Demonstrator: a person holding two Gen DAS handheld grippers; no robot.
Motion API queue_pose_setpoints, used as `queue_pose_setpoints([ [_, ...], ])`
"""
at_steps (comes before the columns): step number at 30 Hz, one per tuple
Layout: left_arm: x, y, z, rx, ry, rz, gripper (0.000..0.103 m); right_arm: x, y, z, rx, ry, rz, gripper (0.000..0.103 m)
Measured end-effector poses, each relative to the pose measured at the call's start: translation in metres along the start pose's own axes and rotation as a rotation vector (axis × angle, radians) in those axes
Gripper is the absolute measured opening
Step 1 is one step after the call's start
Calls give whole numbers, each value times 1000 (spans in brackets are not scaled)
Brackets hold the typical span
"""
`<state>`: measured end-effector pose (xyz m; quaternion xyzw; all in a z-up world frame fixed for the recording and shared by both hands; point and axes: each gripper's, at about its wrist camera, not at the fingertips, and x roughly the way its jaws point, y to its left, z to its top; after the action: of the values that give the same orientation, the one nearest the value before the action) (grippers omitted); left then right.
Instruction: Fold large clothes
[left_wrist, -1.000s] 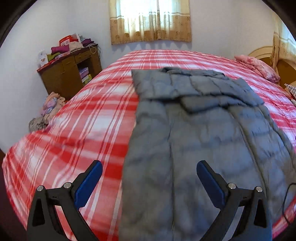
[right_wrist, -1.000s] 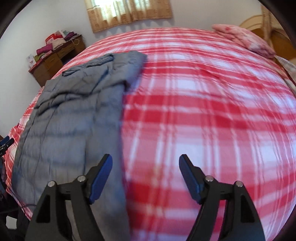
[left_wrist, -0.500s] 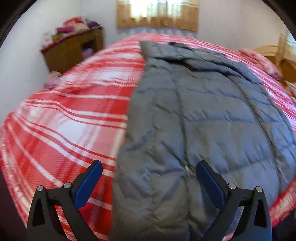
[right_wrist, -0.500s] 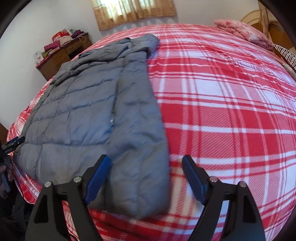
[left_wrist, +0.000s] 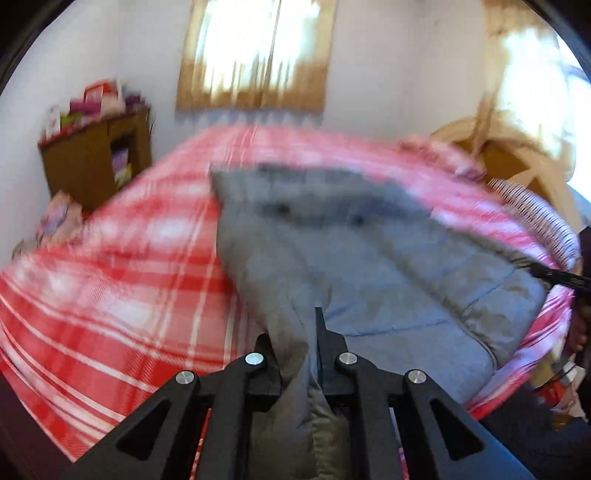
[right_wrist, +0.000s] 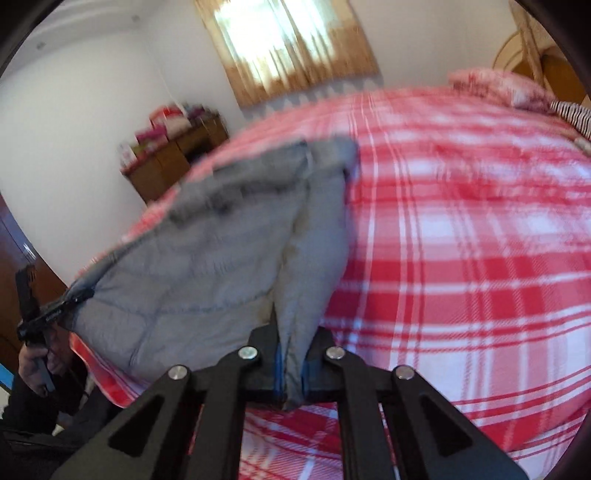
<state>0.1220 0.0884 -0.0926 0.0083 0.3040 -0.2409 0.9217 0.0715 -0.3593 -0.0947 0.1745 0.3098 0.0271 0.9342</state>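
Both the left gripper (left_wrist: 312, 354) and the right gripper (right_wrist: 291, 363) are matte black angular frames with triangular cut-outs, silver round screw heads and blue pads, while the blurred lower-left corner of the right view seemingly shows dark clothing

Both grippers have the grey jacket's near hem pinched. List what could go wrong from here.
1. The left gripper and right gripper each pinch only a thin fold of the puffy grey jacket; the padding may slip out as the hem lifts.
2. The jacket's far end lies loose on the plaid bedspread, so it could drag or bunch rather than fold cleanly.
3. Uneven pulling could skew the fold.
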Motion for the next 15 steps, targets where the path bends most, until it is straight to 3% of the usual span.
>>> queue_pose_setpoints([
  [4,-68,-8,30,3,-134,-40,8,-63,18,25,-10,-158,49,9],
  [7,-73,-5,47,20,-165,-3,8,-79,26,51,-13,-241,73,9],
  [9,-47,3,59,32,-147,32,8,-59,27,71,-27,-253,60,9],
  [15,79,41,93,4,-73,136,13,61,-8,134,57,-190,-16,9],
])
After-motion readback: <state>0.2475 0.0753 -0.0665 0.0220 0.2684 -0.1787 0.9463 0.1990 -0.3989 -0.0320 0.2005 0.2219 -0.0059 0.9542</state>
